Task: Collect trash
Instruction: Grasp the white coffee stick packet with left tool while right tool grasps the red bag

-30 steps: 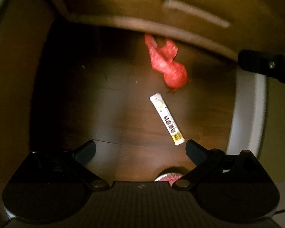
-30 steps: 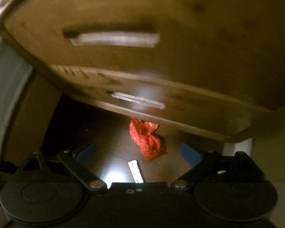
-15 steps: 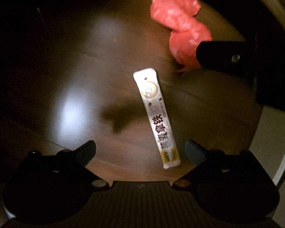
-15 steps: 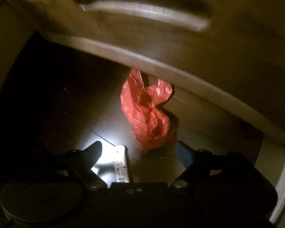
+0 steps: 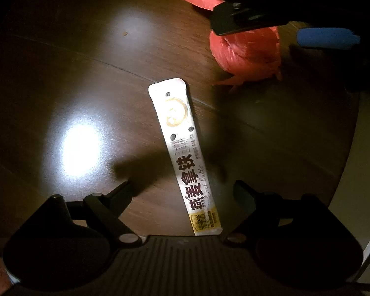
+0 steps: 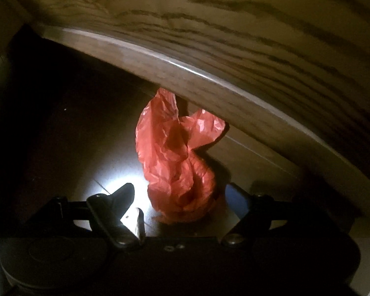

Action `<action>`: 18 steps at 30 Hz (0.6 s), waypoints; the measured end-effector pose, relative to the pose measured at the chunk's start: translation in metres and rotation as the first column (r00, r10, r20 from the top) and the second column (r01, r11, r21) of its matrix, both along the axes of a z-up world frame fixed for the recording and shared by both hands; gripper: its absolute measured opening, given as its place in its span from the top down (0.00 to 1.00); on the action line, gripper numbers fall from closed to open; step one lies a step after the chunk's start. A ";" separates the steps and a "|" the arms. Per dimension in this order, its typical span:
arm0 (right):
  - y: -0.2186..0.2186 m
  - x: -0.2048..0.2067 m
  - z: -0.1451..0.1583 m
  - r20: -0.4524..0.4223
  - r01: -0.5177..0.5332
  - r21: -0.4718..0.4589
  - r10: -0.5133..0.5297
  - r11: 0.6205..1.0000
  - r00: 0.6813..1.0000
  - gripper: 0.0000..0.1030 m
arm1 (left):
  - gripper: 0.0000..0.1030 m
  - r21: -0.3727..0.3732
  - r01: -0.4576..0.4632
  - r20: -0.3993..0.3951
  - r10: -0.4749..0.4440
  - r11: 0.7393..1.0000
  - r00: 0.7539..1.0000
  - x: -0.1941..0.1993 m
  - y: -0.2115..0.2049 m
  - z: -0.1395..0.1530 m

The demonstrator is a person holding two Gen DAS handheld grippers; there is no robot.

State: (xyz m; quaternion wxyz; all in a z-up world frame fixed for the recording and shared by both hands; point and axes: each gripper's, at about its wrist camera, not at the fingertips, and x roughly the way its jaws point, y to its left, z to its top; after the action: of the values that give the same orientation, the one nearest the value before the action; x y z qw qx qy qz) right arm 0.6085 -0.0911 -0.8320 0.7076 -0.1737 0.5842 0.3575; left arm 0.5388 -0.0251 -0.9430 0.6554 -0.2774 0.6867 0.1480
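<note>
While both grippers point down at the dark wood floor point(image 5: 61, 49), the step in hand looks like the reach for two pieces of trash at once, neither yet gripped. A wooden drawer front point(image 6: 234, 37) overhangs the far side of the floor in the right wrist view, and the red bag point(image 6: 175, 162) lies partly under its lower edge, crumpled, with its knotted bulk nearest the camera. The right gripper point(image 6: 180, 194) straddles that bulk: its jaws have just been closing yet stand fairly wide, the bag between them, and I cannot tell whether either pad touches the plastic. In the left wrist view the sachet point(image 5: 185, 155) lies flat on the floor, just beside the bag point(image 5: 246, 54) but apart from it, its long axis running away from the camera with its printed end between the jaws. The left gripper point(image 5: 182, 192) has likewise just been closing and is open, both pads clear of the sachet. Next, I judge, each gripper must sink to the floor and close: the thin, flat sachet calls for pads scraping right at floor level, while the soft bag should crush easily and suit a loose pinch.
</note>
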 end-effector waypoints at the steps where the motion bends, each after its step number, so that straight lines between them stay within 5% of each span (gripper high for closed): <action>1: 0.001 0.000 -0.004 -0.003 -0.001 0.000 0.001 1.000 1.000 0.22 | 0.22 0.011 -0.001 -0.006 0.001 1.000 1.000 0.000 0.000 0.001; 6: 0.009 0.000 -0.012 -0.006 -0.006 -0.008 0.006 1.000 1.000 0.29 | 0.49 0.059 -0.016 -0.044 0.019 0.998 0.999 -0.004 0.001 0.006; 8: 0.011 0.000 -0.014 -0.006 -0.001 -0.015 0.001 1.000 1.000 0.40 | 0.74 0.090 -0.017 -0.052 0.021 0.996 0.998 -0.002 -0.002 0.009; 9: 0.012 0.000 -0.016 -0.006 0.007 -0.023 -0.007 1.000 1.000 0.44 | 0.77 0.097 -0.013 -0.053 0.019 0.995 0.998 -0.001 -0.001 0.010; 12: 0.014 0.002 -0.020 -0.019 0.067 -0.028 -0.067 0.997 0.998 0.53 | 0.78 0.056 -0.030 -0.035 0.032 0.998 0.999 -0.005 0.007 0.011; 14: 0.011 0.001 -0.017 -0.021 0.092 -0.021 -0.092 0.996 0.996 0.72 | 0.78 0.065 -0.028 -0.026 0.030 0.998 0.999 -0.009 0.018 0.014; 18: 0.002 -0.009 -0.009 -0.003 0.121 -0.021 -0.121 0.992 0.993 0.79 | 0.78 0.036 -0.029 -0.005 0.029 0.999 1.000 -0.018 0.030 0.023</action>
State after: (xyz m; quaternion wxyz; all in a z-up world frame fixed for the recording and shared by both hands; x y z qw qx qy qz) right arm 0.5991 -0.0888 -0.8409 0.7249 -0.1445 0.5988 0.3083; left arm 0.5206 0.0045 -0.9203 0.6562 -0.2751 0.6815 0.1708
